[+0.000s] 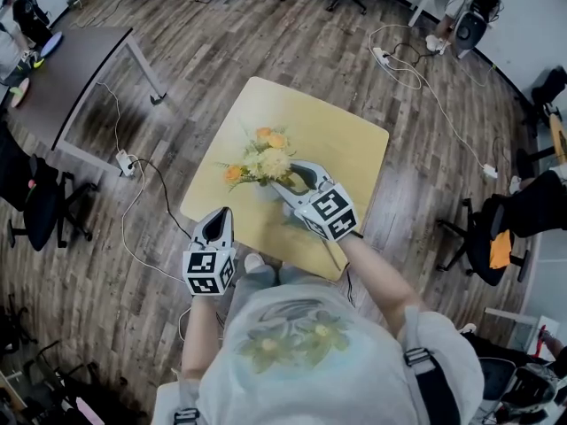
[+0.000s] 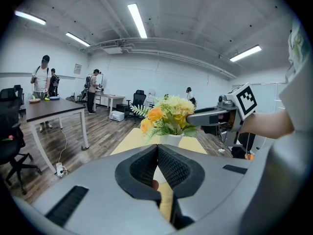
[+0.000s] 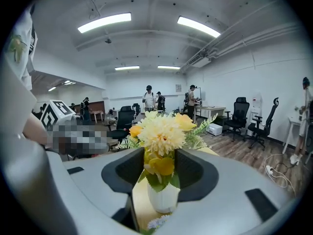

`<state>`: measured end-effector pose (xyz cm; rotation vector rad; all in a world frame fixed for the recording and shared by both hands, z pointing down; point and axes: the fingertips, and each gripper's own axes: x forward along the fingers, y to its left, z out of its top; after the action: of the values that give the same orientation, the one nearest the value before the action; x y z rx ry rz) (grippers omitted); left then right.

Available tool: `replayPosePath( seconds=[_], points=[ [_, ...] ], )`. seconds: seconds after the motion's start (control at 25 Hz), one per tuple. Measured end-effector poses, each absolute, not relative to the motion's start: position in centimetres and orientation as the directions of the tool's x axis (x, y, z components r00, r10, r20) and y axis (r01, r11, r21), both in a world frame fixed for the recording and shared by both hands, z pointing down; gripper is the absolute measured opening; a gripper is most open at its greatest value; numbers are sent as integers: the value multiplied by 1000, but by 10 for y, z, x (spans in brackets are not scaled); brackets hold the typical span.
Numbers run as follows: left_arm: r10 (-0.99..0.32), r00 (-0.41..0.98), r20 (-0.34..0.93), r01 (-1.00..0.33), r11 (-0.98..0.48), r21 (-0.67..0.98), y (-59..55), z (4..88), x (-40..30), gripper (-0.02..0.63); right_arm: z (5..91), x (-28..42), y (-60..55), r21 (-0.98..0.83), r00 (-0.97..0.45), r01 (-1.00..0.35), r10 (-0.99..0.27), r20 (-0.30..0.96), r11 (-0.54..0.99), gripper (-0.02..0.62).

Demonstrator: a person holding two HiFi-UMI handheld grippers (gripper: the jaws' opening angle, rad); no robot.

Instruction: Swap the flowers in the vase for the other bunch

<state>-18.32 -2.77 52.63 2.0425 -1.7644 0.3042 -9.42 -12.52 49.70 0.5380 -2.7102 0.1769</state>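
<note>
A bunch of yellow, cream and orange flowers (image 1: 261, 159) stands upright in a small white vase (image 3: 164, 199) on the pale wooden table (image 1: 341, 135). My right gripper (image 1: 285, 176) reaches in from the right at the level of the flowers. Its jaws stand apart on either side of the bunch (image 3: 161, 136), just above the vase's mouth, and the pads do not press on it. My left gripper (image 1: 217, 214) hovers at the table's near left edge, shut, with nothing held. From there the flowers (image 2: 166, 115) and the right gripper (image 2: 194, 117) lie ahead. A bit of pale purple bloom (image 3: 155, 223) shows below the vase.
A dark desk (image 1: 75, 69) stands to the far left. Cables and a power strip (image 1: 125, 162) lie on the wooden floor beside the table. Office chairs (image 1: 483, 237) sit to the right and left. Several people stand at the room's far end.
</note>
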Motion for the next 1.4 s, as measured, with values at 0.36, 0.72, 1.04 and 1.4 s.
replayPosePath(
  seconds=[0.36, 0.72, 1.04, 1.4],
  points=[
    [-885, 204, 418, -974, -141, 176, -32, 524, -171, 17, 477, -75, -118, -103, -867, -440, -392, 307, 892, 184],
    [-875, 259, 408, -963, -198, 185, -37, 521, -151, 17, 465, -48, -108, -176, -866, -489, -453, 211, 854, 167],
    [-862, 314, 397, -947, -257, 191, -37, 516, -129, 17, 473, -43, -78, -146, -877, -462, -427, 219, 875, 60],
    [-851, 373, 370, -926, -317, 205, -35, 502, -105, 17, 486, -40, -50, -170, -876, -457, -409, 255, 873, 44]
  ],
)
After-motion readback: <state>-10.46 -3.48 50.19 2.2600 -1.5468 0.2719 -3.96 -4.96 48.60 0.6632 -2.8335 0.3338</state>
